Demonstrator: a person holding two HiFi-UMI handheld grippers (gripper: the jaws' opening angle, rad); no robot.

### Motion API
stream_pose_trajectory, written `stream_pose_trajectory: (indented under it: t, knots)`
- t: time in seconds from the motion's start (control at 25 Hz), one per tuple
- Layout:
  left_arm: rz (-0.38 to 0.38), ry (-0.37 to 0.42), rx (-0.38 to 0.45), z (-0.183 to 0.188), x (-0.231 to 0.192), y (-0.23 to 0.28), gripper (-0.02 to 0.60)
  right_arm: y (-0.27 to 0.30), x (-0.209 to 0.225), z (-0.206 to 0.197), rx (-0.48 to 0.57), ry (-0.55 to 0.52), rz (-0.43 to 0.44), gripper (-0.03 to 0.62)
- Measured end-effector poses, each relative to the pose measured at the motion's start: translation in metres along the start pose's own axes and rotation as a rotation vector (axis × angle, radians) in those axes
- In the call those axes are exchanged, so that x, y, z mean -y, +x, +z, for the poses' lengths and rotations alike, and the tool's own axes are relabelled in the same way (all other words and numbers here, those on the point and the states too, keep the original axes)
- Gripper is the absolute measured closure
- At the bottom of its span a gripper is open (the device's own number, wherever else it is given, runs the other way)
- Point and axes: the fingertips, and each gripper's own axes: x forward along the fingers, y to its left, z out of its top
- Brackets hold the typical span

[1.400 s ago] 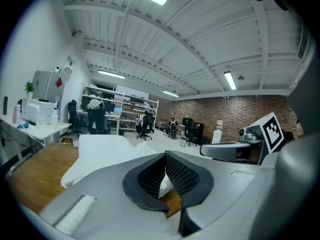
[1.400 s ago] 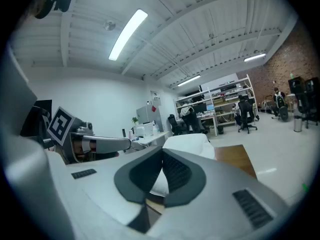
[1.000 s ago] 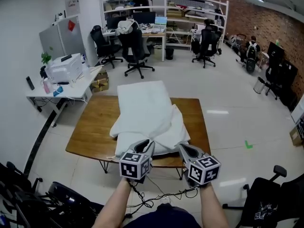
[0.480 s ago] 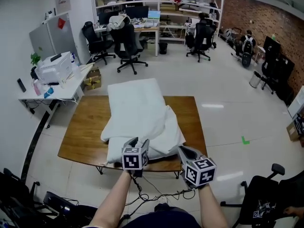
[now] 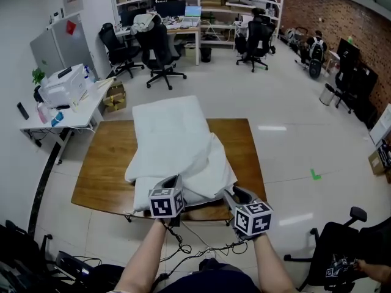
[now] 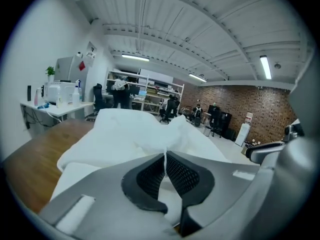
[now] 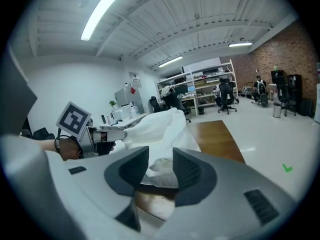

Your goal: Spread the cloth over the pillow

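A white cloth (image 5: 177, 136) lies rumpled along a white pillow (image 5: 142, 189) on the wooden table (image 5: 101, 163). My left gripper (image 5: 174, 180) is at the table's near edge, shut on a thin fold of the cloth's near hem (image 6: 165, 156). In the left gripper view the cloth (image 6: 130, 134) rises away from the pads in a ridge. My right gripper (image 5: 229, 194) hangs just off the near right corner. Its jaws are opening and stand apart (image 7: 160, 156) with nothing pressed between them. The cloth (image 7: 162, 129) lies just beyond them.
A side desk with a printer (image 5: 64, 84) stands to the left of the table. Office chairs (image 5: 156, 54) and shelving fill the back. Cables (image 5: 195, 249) trail on the floor below my arms. A dark chair (image 5: 342, 249) is at the lower right.
The left gripper shifted a little left along the near edge and closed on the cloth's hem. The right gripper's jaws came apart and it dropped slightly back from the cloth.
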Motion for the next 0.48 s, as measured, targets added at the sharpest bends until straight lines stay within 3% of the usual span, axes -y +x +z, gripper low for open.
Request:
stream_pose_trajectory:
  t: [0.36, 0.48]
  knots:
    - [-0.007, 0.006, 0.013, 0.009, -0.006, -0.009, 0.565, 0.042, -0.013, -0.037, -0.108, -0.003, 0.004, 0.433]
    - [-0.001, 0.001, -0.001, 0.004, -0.01, -0.011, 0.565, 0.055, -0.011, -0.041, -0.116, 0.006, -0.02, 0.393]
